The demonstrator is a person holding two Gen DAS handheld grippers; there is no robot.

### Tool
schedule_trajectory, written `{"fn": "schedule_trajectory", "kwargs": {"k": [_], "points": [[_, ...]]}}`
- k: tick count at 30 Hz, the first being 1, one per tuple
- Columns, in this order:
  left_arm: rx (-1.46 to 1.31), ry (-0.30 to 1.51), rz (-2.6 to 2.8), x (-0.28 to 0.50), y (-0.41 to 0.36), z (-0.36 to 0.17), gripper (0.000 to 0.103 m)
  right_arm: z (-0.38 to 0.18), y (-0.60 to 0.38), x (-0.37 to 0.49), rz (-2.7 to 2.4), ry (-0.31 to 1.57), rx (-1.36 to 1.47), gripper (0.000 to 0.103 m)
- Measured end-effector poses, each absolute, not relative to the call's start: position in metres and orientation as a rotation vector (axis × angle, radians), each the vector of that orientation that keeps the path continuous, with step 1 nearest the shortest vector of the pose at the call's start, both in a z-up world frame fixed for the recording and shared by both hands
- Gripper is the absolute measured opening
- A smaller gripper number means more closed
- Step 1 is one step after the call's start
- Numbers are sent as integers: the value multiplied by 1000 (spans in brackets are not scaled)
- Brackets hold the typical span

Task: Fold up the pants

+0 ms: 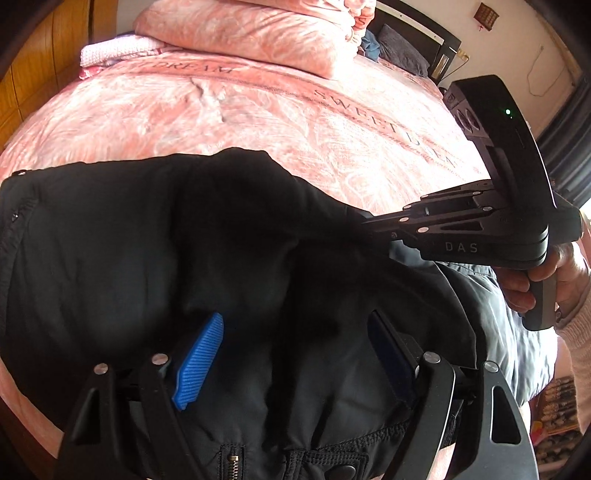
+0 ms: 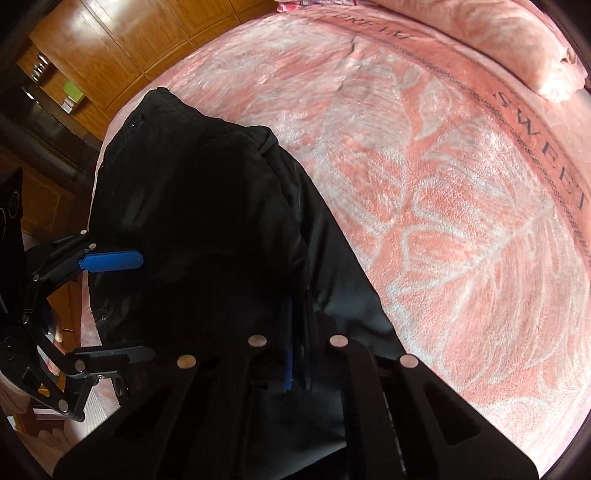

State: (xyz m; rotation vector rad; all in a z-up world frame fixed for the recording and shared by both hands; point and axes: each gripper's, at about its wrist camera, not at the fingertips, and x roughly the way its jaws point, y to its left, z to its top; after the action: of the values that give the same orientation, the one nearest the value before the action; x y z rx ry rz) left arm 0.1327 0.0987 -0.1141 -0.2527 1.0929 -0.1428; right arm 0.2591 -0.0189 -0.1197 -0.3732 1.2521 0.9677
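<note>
So the person's mid-fold here, looks like the early part: the black pants (image 1: 155, 236) are bunched on the near edge of the bed (image 1: 258, 110), not laid flat yet, with the zipper and waist button at the very bottom of the left wrist view, right under the left gripper (image 1: 291, 354).

The left gripper's fingers (image 1: 199, 354) are spread wide, blue pads either side of a hump of fabric near the waist, not pinching anything as far as the view shows. The right gripper (image 1: 373, 221) comes in from the right-hand side, and in its own view the fingers (image 2: 290, 354) are pressed together with dark cloth sandwiched between them, so it's pinching a fold of the pants, probably a leg or side seam.

Best guess at the next move: the left needs to close on the waistband, then both can lift and pull apart to get the thing stretched flat before any folding over. The fabric looks slick and padded, so it may slide out of a shallow pinch.

The bed is covered in a fuzzy pink blanket with a leaf print and "SWEET DREAM" lettering. Folded pink bedding (image 1: 240, 33) sits at the far edge. There's a wood-panelled wardrobe (image 2: 110, 48) off the bed's left edge.
</note>
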Motion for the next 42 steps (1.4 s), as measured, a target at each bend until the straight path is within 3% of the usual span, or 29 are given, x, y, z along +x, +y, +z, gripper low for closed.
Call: {"fn": "schedule_trajectory", "kwargs": {"k": [6, 8, 9, 10, 11, 15, 18, 21, 28, 29, 30, 31, 32, 34, 42], "points": [[-278, 1073, -104, 143, 102, -111, 81, -115, -29, 283, 907, 1254, -270, 5], [-284, 1071, -100, 148, 103, -110, 81, -126, -26, 279, 883, 1272, -304, 15], [-282, 1070, -105, 150, 102, -108, 81, -125, -30, 277, 874, 1273, -310, 25], [-276, 1066, -114, 151, 101, -106, 81, -119, -38, 273, 883, 1265, -283, 42], [-266, 1062, -128, 153, 99, -104, 81, -111, -50, 269, 908, 1246, -244, 46], [-198, 1055, -197, 159, 77, -93, 81, -79, -126, 254, 854, 1160, -174, 44], [-178, 1052, -280, 168, 45, -87, 82, -74, -203, 244, 764, 1166, -119, 38], [-130, 1064, -353, 180, 4, -87, 82, -81, -260, 233, 725, 1207, -142, 39], [-120, 1115, -439, 180, -57, -102, 82, -116, -279, 232, 793, 1287, -259, 57], [-118, 1123, -442, 178, -59, -104, 82, -123, -273, 230, 798, 1290, -314, 57], [-111, 1128, -440, 176, -61, -106, 82, -130, -266, 229, 803, 1299, -366, 48], [-101, 1132, -435, 173, -63, -107, 84, -136, -260, 227, 823, 1311, -391, 31], [-93, 1135, -431, 172, -64, -109, 85, -139, -257, 226, 831, 1309, -401, 29], [-77, 1147, -427, 170, -65, -113, 86, -139, -256, 223, 838, 1274, -438, 3], [-25, 1155, -379, 171, -74, -122, 89, -130, -279, 240, 797, 1225, -273, 2]]}}
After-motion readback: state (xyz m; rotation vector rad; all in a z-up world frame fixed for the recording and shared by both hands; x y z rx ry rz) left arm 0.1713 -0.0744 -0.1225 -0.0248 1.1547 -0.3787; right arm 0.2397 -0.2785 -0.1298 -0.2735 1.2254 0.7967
